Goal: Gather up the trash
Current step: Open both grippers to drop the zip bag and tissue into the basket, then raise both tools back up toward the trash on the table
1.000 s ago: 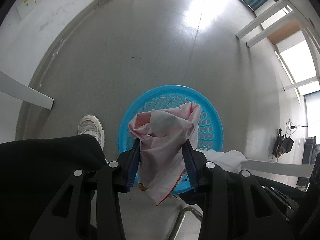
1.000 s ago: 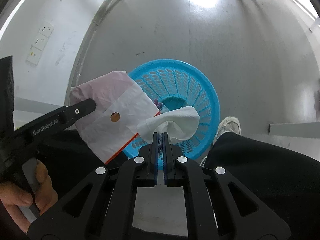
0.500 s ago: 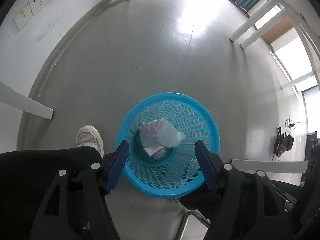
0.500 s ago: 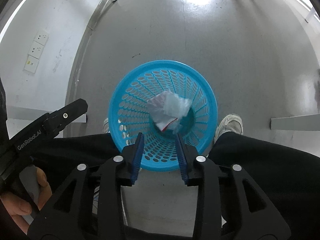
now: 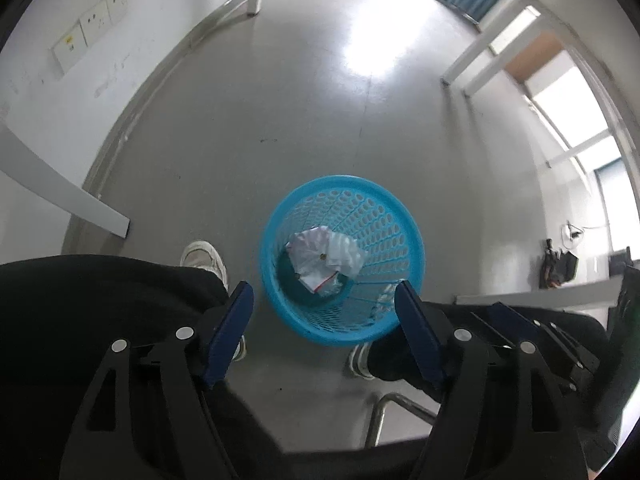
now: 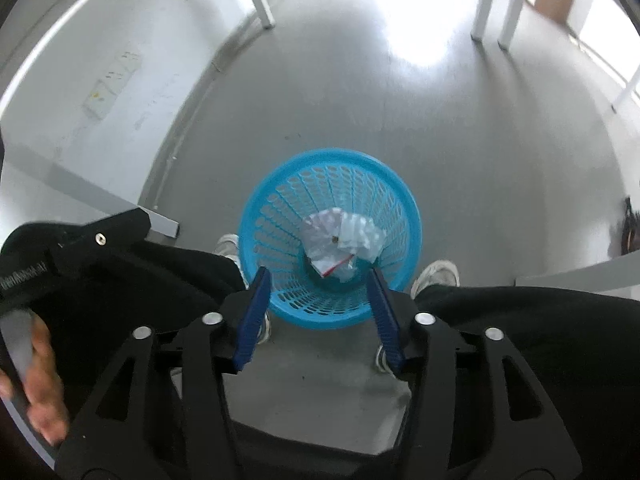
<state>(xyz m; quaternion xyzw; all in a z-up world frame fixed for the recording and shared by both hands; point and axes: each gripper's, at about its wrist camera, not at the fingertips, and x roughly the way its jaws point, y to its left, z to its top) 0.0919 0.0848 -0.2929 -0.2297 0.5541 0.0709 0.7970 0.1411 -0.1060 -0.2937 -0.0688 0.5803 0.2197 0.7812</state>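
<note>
Both views are fisheye, each looking steeply down along its own gripper's two blue-padded fingers at the grey floor (image 5: 304, 128). The left wrist view sits above the person's left leg; the right wrist view hangs just beside it and takes in the left gripper's body at its left edge. They share much — the blue basket (image 5: 276, 216) (image 6: 256, 208) standing between the feet, the white wall with its sockets, the white furniture legs.
</note>
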